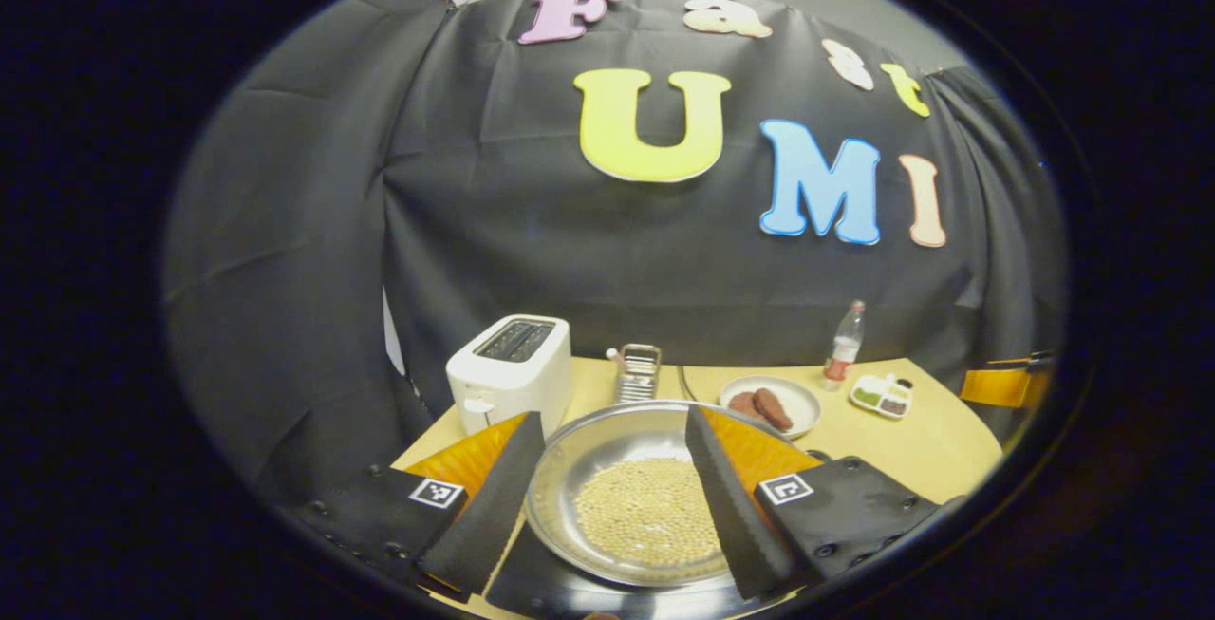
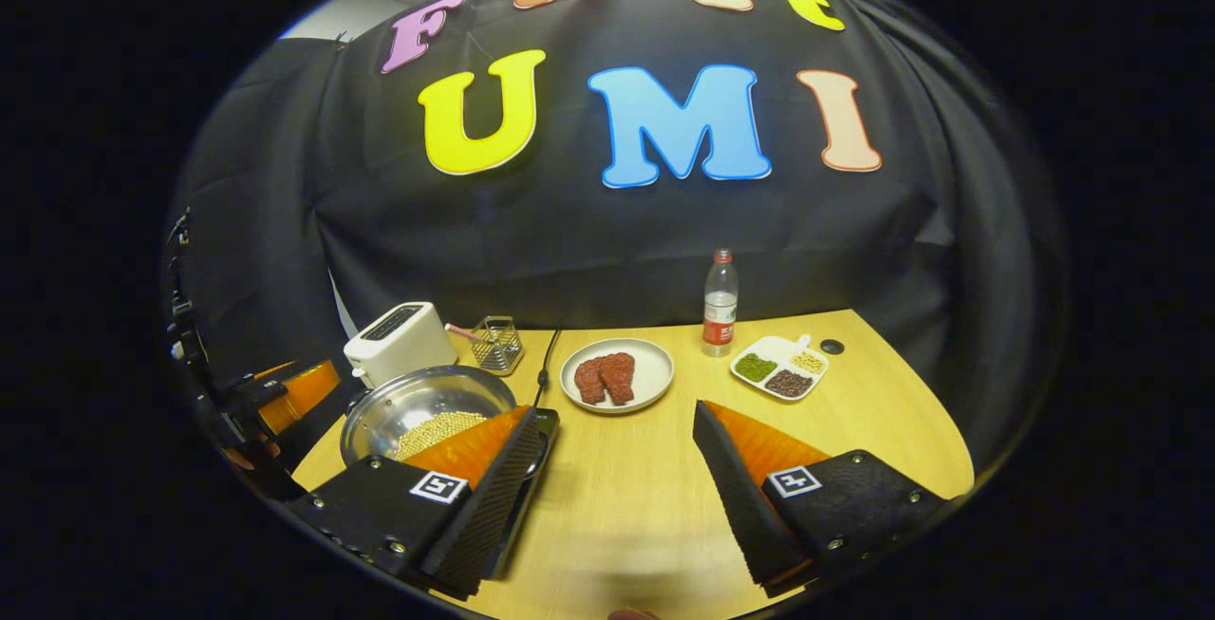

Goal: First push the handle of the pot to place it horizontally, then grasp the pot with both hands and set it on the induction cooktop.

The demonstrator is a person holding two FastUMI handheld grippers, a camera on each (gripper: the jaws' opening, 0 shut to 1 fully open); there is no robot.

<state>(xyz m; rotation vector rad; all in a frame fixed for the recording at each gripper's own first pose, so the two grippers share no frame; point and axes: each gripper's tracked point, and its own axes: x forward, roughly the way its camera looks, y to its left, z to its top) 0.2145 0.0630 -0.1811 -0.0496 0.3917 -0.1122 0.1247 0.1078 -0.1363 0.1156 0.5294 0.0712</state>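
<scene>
A steel pot [image 1: 607, 463] holding yellow beans rests on the black induction cooktop [image 1: 532, 587]. My left gripper [image 1: 612, 421] hangs open just above and in front of it, with the fingers framing the beans and overlapping the rim on both sides. In the right gripper view the pot [image 2: 408, 406] sits at the left on the cooktop [image 2: 541, 430], and the left gripper [image 2: 285, 392] is at its far left side. My right gripper [image 2: 610, 421] is open over bare table to the right of the pot, with nothing between its fingers. I cannot make out the pot's handle.
Behind the pot stand a white toaster [image 2: 399, 343] and a wire basket [image 2: 496, 345]. A plate of meat [image 2: 617, 375], a water bottle [image 2: 720, 302] and a divided dish of beans [image 2: 780, 368] sit toward the back right. A cable [image 2: 548, 354] runs back from the cooktop.
</scene>
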